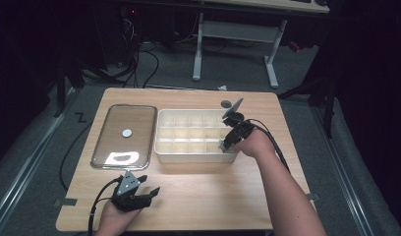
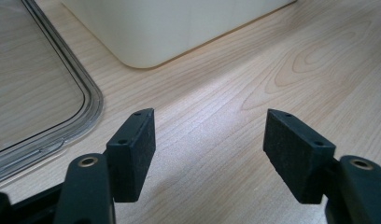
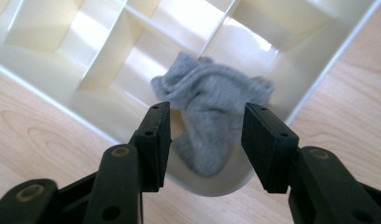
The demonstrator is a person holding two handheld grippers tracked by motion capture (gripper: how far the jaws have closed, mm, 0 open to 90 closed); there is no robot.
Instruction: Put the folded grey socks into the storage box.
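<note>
Grey sock (image 3: 212, 121) lies crumpled in corner compartment, beneath spread right tool (image 3: 205, 144).

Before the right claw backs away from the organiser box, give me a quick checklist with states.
1. Grey sock inside a corner compartment of the organiser box: ok.
2. Right claw open, pads off the sock: ok; the sock lies below and between the jaws.
3. Sock fully below the box rim: cannot tell; the sock is bunched up and blurred.
4. Left claw open with nothing between its jaws, over bare table: ok.
5. Clear lid lying flat left of the box, out of the right claw's path: ok.
</note>
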